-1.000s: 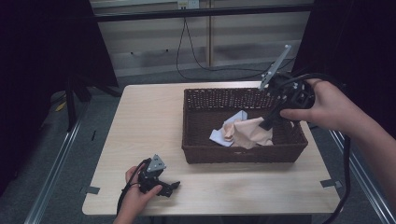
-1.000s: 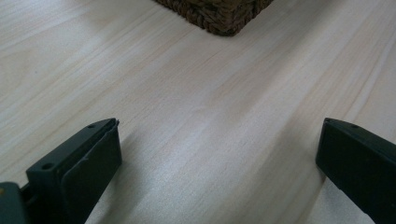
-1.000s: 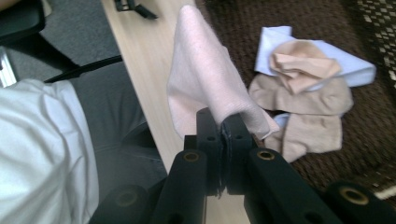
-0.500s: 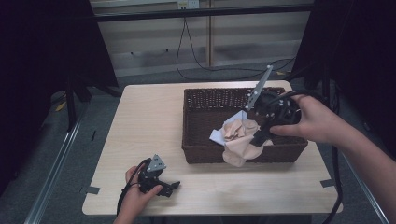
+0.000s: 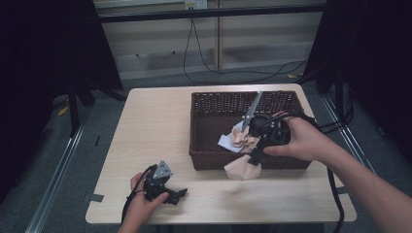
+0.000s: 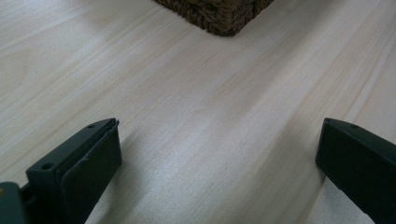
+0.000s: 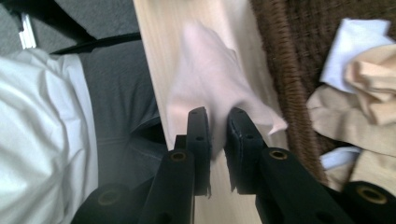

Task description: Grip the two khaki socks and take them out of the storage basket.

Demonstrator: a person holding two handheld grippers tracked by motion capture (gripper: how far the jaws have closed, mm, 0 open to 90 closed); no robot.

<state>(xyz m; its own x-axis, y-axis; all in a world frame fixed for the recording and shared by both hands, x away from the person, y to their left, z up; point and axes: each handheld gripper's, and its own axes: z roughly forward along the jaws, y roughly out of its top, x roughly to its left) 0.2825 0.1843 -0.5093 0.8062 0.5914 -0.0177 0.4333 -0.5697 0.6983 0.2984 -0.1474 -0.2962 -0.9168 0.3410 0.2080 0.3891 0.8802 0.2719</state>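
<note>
A pale pink cloth (image 5: pixel 242 169) hangs in front of the dark wicker basket (image 5: pixel 218 97), just above the table. My right gripper (image 5: pixel 253 159) points down at it with the cloth bunched between its narrow-set jaws. Those jaws have just been opening a little. In the right gripper view the cloth (image 7: pixel 205 70) spreads out beyond the right gripper (image 7: pixel 218 121), over the table edge. My left gripper (image 5: pixel 180 194) rests on the table near the front left, open. In its own view the left gripper (image 6: pixel 219 154) has only bare wood between its jaws.
The basket (image 7: pixel 280 70) holds crumpled beige cloths (image 5: pixel 245 140) and a white one (image 5: pixel 226 142). A corner of the basket (image 6: pixel 219 14) lies ahead of the left gripper. The wooden table (image 5: pixel 155 126) has free room to the basket's left. Cables trail from both grippers.
My right gripper has come down and forward out of the basket to the table's front side, carrying the pink cloth over the basket's front wall. The left hand has stayed put.
</note>
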